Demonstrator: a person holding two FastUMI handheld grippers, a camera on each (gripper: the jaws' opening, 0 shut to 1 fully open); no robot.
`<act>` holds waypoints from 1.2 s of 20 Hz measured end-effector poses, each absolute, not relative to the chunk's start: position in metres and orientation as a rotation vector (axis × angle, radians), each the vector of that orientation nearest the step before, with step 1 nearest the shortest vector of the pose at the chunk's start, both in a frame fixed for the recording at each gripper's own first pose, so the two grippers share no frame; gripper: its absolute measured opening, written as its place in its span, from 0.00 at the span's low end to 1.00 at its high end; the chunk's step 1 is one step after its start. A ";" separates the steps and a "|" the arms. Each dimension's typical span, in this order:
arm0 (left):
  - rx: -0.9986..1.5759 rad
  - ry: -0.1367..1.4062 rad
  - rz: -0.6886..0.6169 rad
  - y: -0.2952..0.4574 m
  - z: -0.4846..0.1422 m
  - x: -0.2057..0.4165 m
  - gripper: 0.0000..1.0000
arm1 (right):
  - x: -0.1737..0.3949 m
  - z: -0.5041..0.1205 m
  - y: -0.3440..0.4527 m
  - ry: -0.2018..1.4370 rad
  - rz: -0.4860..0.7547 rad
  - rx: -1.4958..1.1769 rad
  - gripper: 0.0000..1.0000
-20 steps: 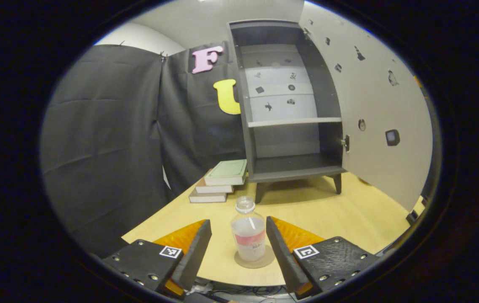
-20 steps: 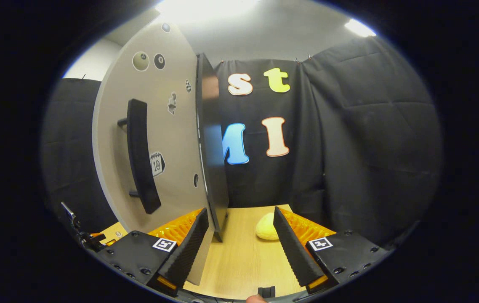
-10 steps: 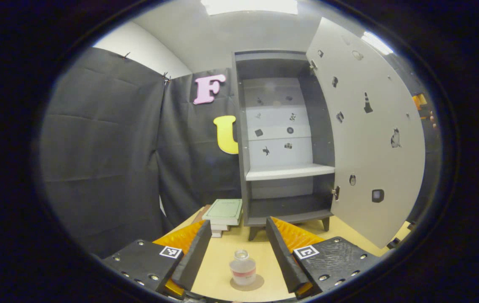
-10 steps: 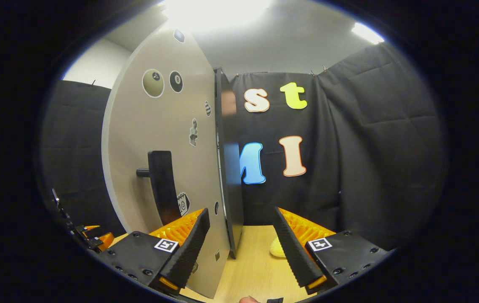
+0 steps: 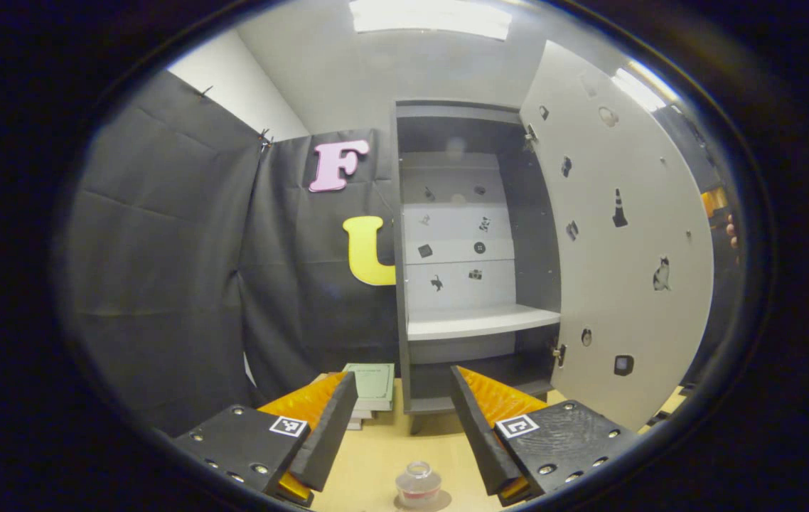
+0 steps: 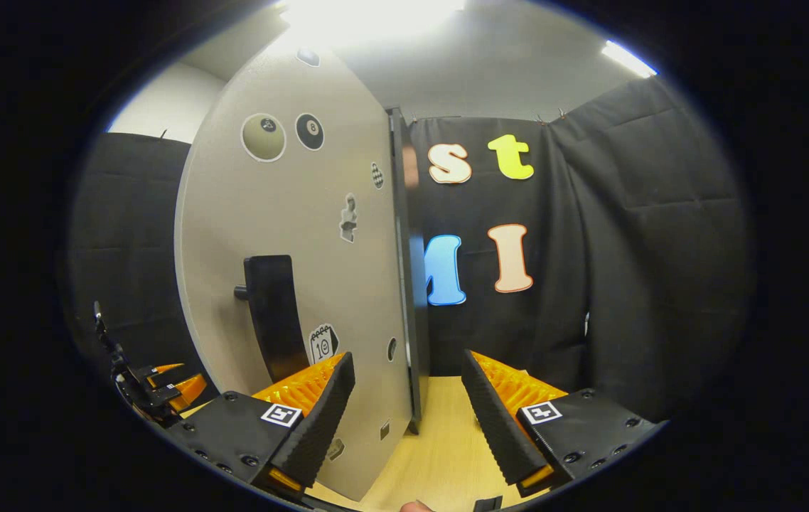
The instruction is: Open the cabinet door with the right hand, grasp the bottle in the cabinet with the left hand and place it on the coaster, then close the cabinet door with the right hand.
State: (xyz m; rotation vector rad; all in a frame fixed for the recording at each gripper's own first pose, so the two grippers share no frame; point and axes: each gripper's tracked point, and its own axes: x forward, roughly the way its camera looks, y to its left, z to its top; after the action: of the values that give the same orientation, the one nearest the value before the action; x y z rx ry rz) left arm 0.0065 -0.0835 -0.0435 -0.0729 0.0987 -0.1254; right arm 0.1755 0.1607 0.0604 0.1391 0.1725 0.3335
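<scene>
Left gripper view: left tool (image 5: 396,427), fingers parted and empty, above the bottle (image 5: 418,486), which stands on its coaster (image 5: 440,502) on the near surface (image 5: 369,462), released because delivered; cabinet (image 5: 472,284) beyond, door (image 5: 625,249) swung wide. Right gripper view: right tool (image 6: 408,412), fingers spread and holding nothing, straddles the door's free edge beside the handle (image 6: 273,316), apparently placed to push it shut.

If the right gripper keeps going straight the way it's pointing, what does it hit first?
Probably the free edge of the open cabinet door, which stands between the right gripper's open fingers just ahead. Depth is hard to judge, and the edge sits slightly left of centre, so it might slip past toward the black cloth.
</scene>
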 end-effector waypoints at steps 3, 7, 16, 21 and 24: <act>-0.077 0.095 -0.142 -0.076 -0.048 0.016 0.79 | 0.176 0.064 0.185 0.168 0.350 0.093 0.97; -0.078 0.100 -0.131 -0.052 -0.052 0.025 0.78 | 0.179 0.063 0.217 0.169 0.382 0.085 0.96; -0.073 0.104 -0.055 0.012 -0.060 0.024 0.78 | 0.203 0.065 0.274 0.163 0.457 0.148 0.96; -0.066 0.110 -0.032 0.039 -0.064 0.021 0.81 | 0.218 0.060 0.304 0.168 0.482 0.184 0.96; -0.070 0.113 -0.016 0.053 -0.066 0.018 0.81 | 0.224 0.059 0.312 0.165 0.486 0.195 0.96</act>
State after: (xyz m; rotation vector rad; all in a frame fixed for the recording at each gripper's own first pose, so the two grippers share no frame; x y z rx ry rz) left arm 0.0182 0.0526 -0.0662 -0.0697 0.1130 -0.0162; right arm 0.2235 0.3122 0.0590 0.1952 0.1650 0.4860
